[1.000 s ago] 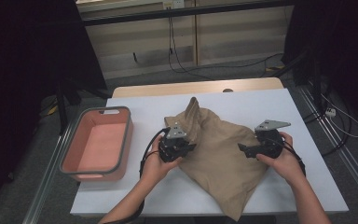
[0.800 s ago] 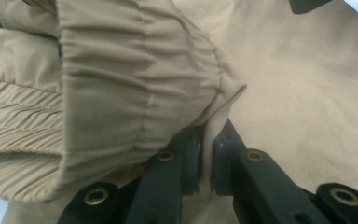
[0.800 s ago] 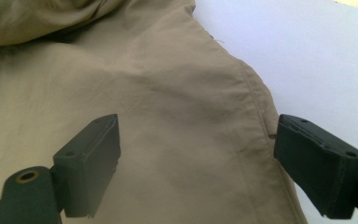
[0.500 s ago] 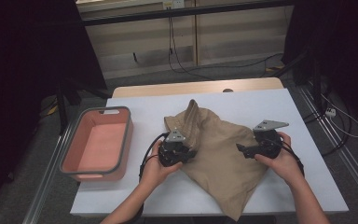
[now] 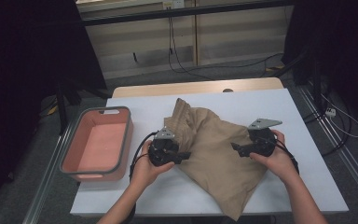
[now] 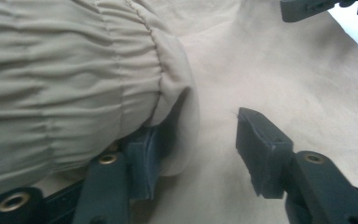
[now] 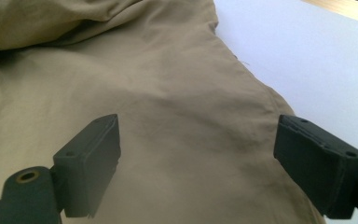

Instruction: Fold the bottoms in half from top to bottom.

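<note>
A tan garment (image 5: 214,158) with a gathered elastic waistband (image 6: 74,70) lies crumpled on the white table (image 5: 303,121). My left gripper (image 5: 184,155) sits at the garment's left edge. Its jaws have just been opening and now stand apart (image 6: 200,149). The waistband fold drapes over the left pad (image 6: 144,158), and the right pad is clear of the cloth. My right gripper (image 5: 235,148) rests at the garment's right side, open wide (image 7: 209,158) just above flat cloth (image 7: 168,93), with nothing pinched. Its black jaw tips (image 6: 317,7) also show at the far top of the left gripper view.
A pink bin (image 5: 121,140) with a grey rim stands on the table's left side, close to my left hand. Bare white tabletop (image 7: 307,51) lies beyond the garment. A wooden strip (image 5: 196,87) runs along the far edge, and cables lie on the floor behind it.
The left gripper's jaws have parted and let go of the cloth they pinched. Both hands have stayed about where they were, and the garment lies much as before.
</note>
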